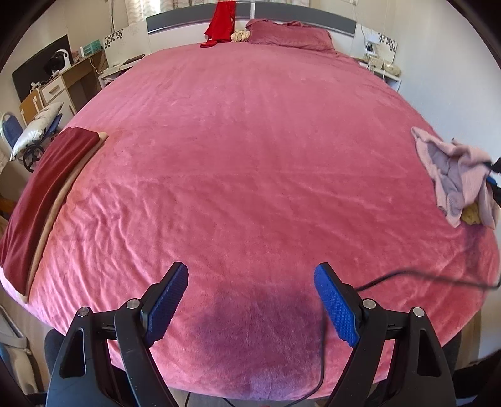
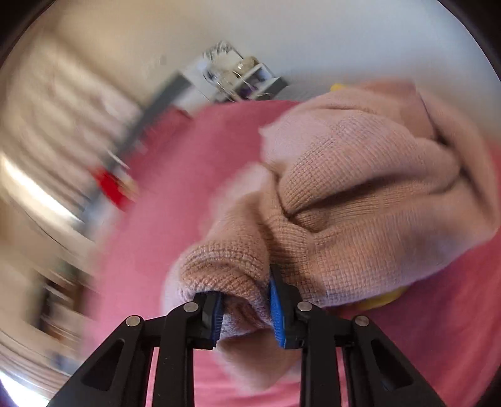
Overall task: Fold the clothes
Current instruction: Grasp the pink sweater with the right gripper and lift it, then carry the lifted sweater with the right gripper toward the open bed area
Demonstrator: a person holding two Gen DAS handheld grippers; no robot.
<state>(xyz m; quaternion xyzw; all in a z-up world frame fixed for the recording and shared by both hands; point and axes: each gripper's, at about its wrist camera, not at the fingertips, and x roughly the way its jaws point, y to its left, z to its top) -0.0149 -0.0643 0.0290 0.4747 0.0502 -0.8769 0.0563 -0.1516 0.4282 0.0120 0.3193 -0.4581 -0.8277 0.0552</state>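
Note:
A pale pink knitted sweater (image 2: 360, 194) is bunched up over the pink bed, and my right gripper (image 2: 247, 300) is shut on a fold of it. The right wrist view is blurred by motion. In the left wrist view the same sweater (image 1: 454, 175) hangs crumpled at the bed's right edge, with the right gripper (image 1: 494, 175) just showing at the frame's border. My left gripper (image 1: 250, 281) stands open over the near edge of the bed, with nothing between its blue pads (image 1: 166, 306). A folded dark red garment (image 1: 47, 194) lies on a beige one at the left edge.
The bed is covered by a pink plush blanket (image 1: 250, 156). A red garment (image 1: 219, 25) hangs at the headboard beside a pink pillow (image 1: 291, 34). A yellow item (image 1: 469, 214) shows under the sweater. A black cable (image 1: 407, 275) crosses the bed's near right. A desk and a chair stand at the left.

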